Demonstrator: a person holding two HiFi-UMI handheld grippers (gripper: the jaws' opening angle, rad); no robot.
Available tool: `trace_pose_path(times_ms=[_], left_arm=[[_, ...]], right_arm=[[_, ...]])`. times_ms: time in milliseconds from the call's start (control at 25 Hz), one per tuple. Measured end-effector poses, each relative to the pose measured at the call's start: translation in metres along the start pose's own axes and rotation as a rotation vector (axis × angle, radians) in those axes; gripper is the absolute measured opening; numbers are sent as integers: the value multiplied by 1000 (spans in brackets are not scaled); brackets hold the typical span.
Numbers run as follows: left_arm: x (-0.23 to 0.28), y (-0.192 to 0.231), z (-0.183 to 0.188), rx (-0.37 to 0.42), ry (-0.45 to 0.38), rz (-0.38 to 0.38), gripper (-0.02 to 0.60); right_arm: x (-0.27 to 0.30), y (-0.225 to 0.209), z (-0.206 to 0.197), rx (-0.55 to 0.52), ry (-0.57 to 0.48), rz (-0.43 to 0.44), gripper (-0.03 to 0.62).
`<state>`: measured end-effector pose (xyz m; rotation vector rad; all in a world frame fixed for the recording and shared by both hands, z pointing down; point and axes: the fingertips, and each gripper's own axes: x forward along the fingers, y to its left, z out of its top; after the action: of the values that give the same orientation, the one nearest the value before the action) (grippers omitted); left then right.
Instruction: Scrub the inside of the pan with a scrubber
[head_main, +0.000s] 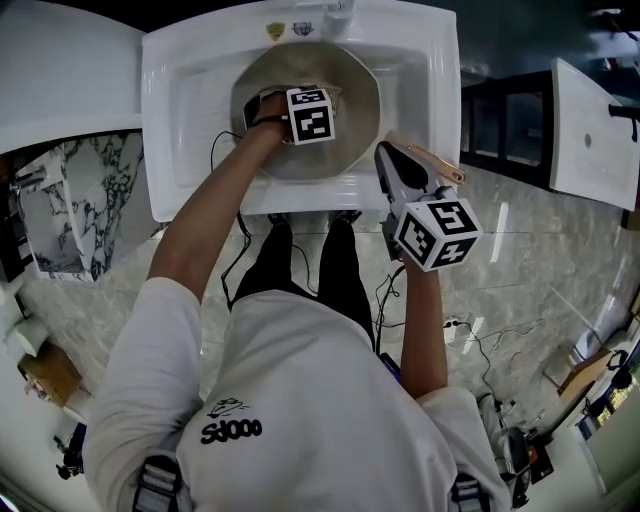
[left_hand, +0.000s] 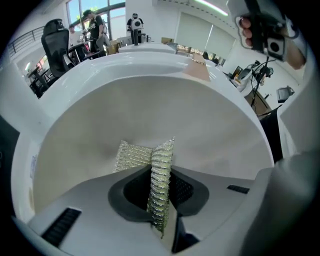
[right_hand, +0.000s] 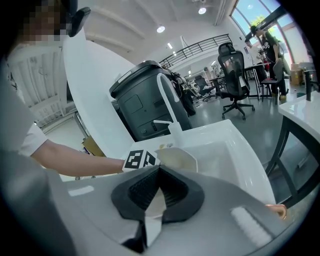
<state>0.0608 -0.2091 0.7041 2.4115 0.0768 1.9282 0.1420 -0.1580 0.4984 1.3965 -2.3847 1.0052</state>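
Upper centre of the head view, the left gripper (left_hand: 161, 175) is clamped on a silvery mesh scrubber (left_hand: 131, 156) inside the round beige pan (head_main: 352, 115) in the white sink (head_main: 190, 100). The right gripper (right_hand: 156, 175), jaws together and empty, sits beside the copper-tipped handle (head_main: 432, 158). Unsteadied, the pan could spin under scrubbing.

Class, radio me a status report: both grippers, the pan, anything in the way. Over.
Left gripper shut on scrubber, down inside pan. Right gripper shut on pan's handle. Pan sits in sink; nothing seen blocking. Over.
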Motion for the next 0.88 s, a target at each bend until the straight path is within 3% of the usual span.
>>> trace_pose_path(times_ms=[160,360,560,800,880], left_arm=[[6,-20,30,-38,-98,-73,61],[1,-22,60,-138,-272,-95,61],[-24,-42,79,-224,-452,-185,61],[-69,-50,92,-204,-574,-149,61],[-89,-42,94,-194,-619,-95,61]], right_arm=[[-4,3,7,-17,-11,-2,9],[-16,5,24,-53,-40,-16,9],[-31,8,43,-106,-70,-33,9],[-41,19,65,-154,-117,-48,9],[-41,23,72,-200,-116,-51,9]])
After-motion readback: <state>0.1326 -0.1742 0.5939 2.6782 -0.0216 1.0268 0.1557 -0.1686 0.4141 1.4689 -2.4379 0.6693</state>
